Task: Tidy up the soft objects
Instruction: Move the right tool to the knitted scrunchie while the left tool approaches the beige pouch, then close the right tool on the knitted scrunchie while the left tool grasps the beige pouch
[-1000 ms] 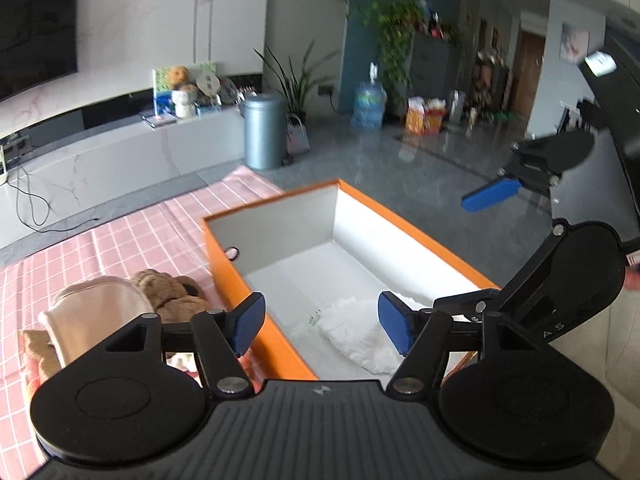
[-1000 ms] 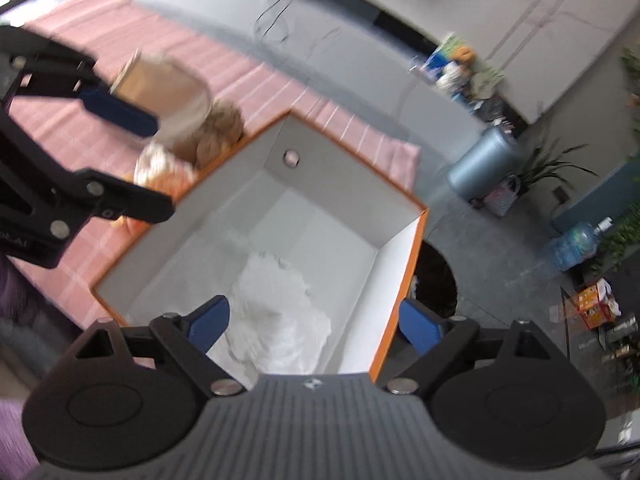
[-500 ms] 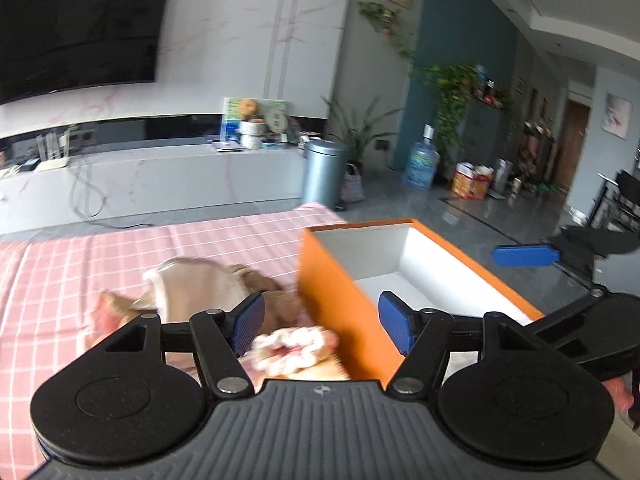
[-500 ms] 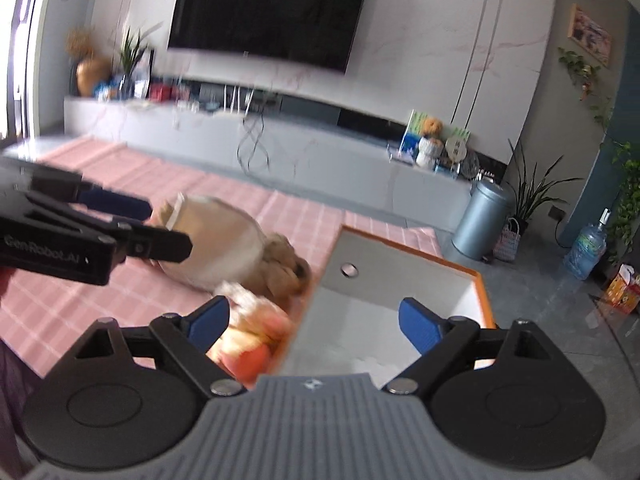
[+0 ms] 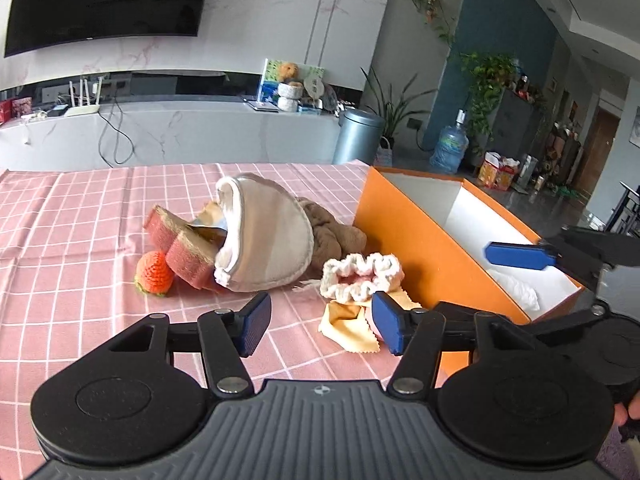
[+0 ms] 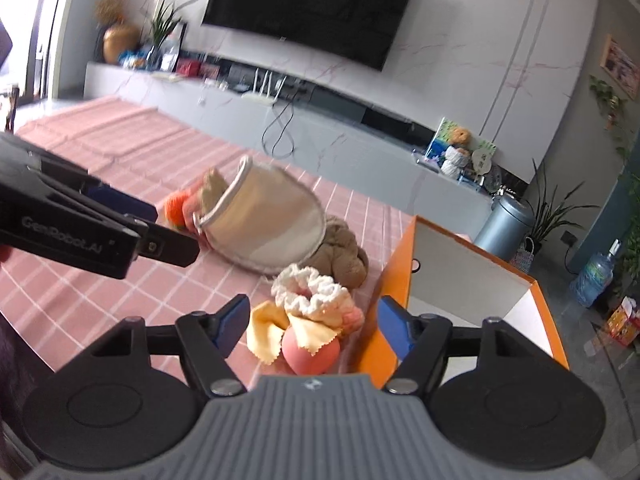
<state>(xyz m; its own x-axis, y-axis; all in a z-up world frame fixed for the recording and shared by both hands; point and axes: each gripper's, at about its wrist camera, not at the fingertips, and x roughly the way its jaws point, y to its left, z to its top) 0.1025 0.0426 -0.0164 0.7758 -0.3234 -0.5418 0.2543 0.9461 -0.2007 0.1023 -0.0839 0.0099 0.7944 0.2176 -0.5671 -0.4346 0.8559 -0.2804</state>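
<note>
A pile of soft things lies on the pink checked cloth (image 5: pixel 80 240): a beige slipper (image 5: pixel 268 240), a brown plush (image 5: pixel 334 234), a white-and-pink scrunchie (image 5: pixel 360 272), a yellow cloth (image 5: pixel 348 324), a crochet strawberry (image 5: pixel 154 272) and pink sponges (image 5: pixel 180 250). My left gripper (image 5: pixel 322 326) hovers just short of the yellow cloth, jaws closing, nothing pressed. My right gripper (image 6: pixel 313 326) is over the yellow cloth (image 6: pixel 268 332) and a pink egg-shaped sponge (image 6: pixel 310 356), jaws closing, pads apart from them. The scrunchie (image 6: pixel 312 292) lies just beyond.
The open orange box (image 5: pixel 416 248) stands right of the pile, with a white cloth (image 5: pixel 518 286) inside. One of the right gripper's fingers (image 5: pixel 516 255) hangs over the box. A low TV bench, a grey bin and plants stand beyond the cloth's far edge.
Both views swung away from above the box to the pile on the pink cloth and came lower. Both grippers' jaws narrowed. The right gripper now has the yellow cloth and pink sponge under it.
</note>
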